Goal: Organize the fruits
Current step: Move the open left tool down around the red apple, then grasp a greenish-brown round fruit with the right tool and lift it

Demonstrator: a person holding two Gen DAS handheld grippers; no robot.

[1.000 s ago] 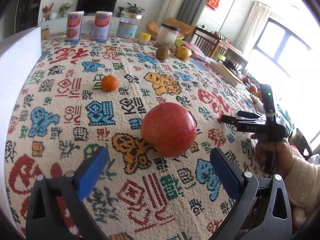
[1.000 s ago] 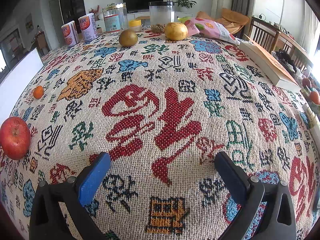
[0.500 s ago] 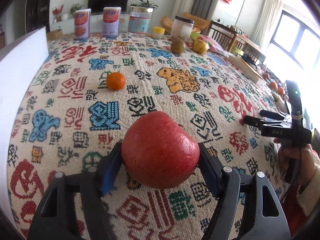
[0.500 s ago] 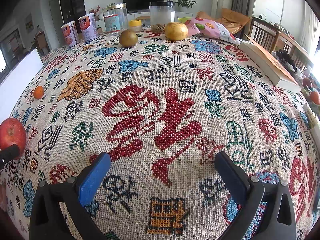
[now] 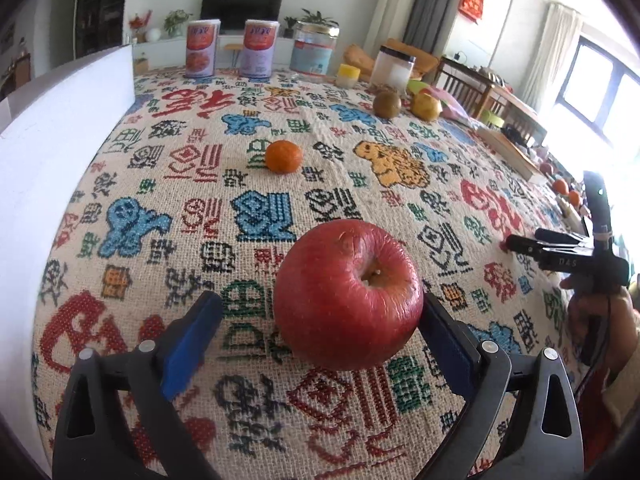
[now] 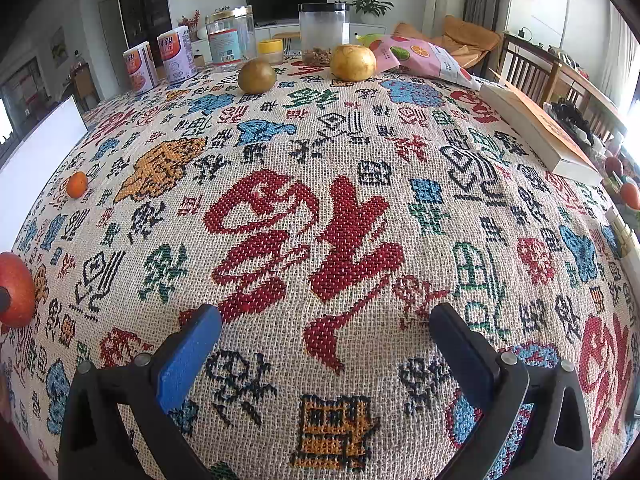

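Note:
A red apple point(image 5: 348, 300) lies on the patterned tablecloth point(image 5: 248, 216) between the jaws of my left gripper point(image 5: 320, 304), its stem dimple turned up. The jaws are opening: the right blue pad point(image 5: 444, 344) still touches the apple, while a clear gap separates the left pad point(image 5: 188, 340) from it. In the right wrist view the same apple point(image 6: 16, 292) shows at the far left edge. My right gripper point(image 6: 324, 312) hangs open over bare cloth with nothing between its fingers. A small orange point(image 5: 283, 155) sits farther back, and two yellow-brown round fruits point(image 6: 256, 76) point(image 6: 353, 62) lie near the far edge.
A white board point(image 5: 48, 160) stands along the left side. Two cans point(image 5: 202, 48), jars point(image 6: 324, 28) and a snack bag point(image 6: 420, 56) line the back. A book point(image 6: 540, 132) lies at the right edge. A hand point(image 5: 600, 312) holds the other gripper at the right.
The left jaws went from open behind the apple to clamped on it, and now stand wide again. The apple has rolled so that its stem end shows. The right gripper's view is unchanged.

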